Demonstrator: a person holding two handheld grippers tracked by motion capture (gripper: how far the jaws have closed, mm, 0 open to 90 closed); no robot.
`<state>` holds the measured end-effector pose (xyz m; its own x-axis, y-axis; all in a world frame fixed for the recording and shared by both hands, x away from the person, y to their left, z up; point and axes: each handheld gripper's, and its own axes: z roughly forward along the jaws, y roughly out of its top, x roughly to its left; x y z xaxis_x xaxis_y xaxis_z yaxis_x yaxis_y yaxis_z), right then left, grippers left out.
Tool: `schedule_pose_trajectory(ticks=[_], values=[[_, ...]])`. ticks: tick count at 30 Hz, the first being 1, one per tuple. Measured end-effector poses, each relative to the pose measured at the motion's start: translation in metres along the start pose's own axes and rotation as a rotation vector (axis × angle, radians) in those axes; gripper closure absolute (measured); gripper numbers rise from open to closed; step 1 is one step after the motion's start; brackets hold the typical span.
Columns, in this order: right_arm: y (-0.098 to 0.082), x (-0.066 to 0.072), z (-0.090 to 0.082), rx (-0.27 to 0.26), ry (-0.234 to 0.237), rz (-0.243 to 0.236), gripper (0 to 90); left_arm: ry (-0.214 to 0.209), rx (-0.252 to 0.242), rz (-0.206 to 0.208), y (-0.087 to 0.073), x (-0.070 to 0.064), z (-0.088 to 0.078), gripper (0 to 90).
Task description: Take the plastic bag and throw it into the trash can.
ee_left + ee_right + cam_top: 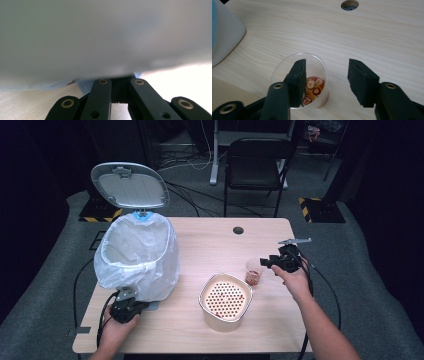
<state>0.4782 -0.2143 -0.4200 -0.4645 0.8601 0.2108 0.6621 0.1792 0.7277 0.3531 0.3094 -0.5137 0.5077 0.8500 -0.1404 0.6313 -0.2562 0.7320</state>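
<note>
Black jaws of the right gripper point(325, 80) stand apart above a clear plastic cup point(300, 80); nothing is pinched between them. In the right gripper view the cup sits on the desk point(372, 32) under the jaw on that view's left, which overlaps the cup's mouth, while the other jaw hangs over bare wood beside the cup. So the cup is off-centre between the jaws rather than squarely framed. Its axis runs upright, rim open to the camera, with reddish pieces and liquid at the bottom.

From the high view, the right gripper point(280, 261) is just beside the cup point(254, 271), which stands touching or nearly touching the back right rim of the perforated strainer bowl point(226, 301). The right hand is clearly the nearer one. If the cup is to be taken up again, I judge the jaws would need to shift toward it so that the wall falls between them.

Farther from the cup, across the strainer bowl, the left gripper point(127, 307) rests at the foot of the bagged bin point(137, 255), whose lid point(130, 185) stands open. Its jaws are drawn together; the left gripper view looks past their linkage point(120, 92) at the white bag point(105, 37), pressed so near that I cannot tell what, if anything, they pinch.
</note>
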Motion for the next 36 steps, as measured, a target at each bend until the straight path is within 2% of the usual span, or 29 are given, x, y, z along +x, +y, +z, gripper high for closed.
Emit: schedule_pose_trajectory(ticks=[6,8,13,18,22,29,36], values=[[-0.012,0.003,-0.014,-0.048,0.029,-0.034,36.2,0.001,0.001,-0.002,0.0,0.0,0.0,90.0],[-0.019,0.005,-0.017,-0.058,0.026,-0.049,31.7,0.001,0.004,-0.001,0.0,0.0,0.0,90.0],[-0.036,0.007,-0.021,-0.072,0.022,-0.048,21.4,0.002,0.007,-0.001,0.0,0.0,0.0,90.0],[-0.051,0.01,-0.01,-0.07,0.029,-0.083,18.3,0.002,0.005,-0.002,0.0,0.0,0.0,90.0],[-0.058,0.015,0.0,-0.082,0.037,-0.086,17.2,0.0,0.002,-0.002,0.0,0.0,0.0,90.0],[-0.061,0.02,0.016,-0.073,0.028,-0.087,15.2,0.0,0.004,-0.002,0.0,0.001,0.0,90.0],[-0.06,0.022,0.034,-0.092,0.014,-0.085,15.9,0.003,0.005,-0.002,0.0,0.0,0.0,90.0]])
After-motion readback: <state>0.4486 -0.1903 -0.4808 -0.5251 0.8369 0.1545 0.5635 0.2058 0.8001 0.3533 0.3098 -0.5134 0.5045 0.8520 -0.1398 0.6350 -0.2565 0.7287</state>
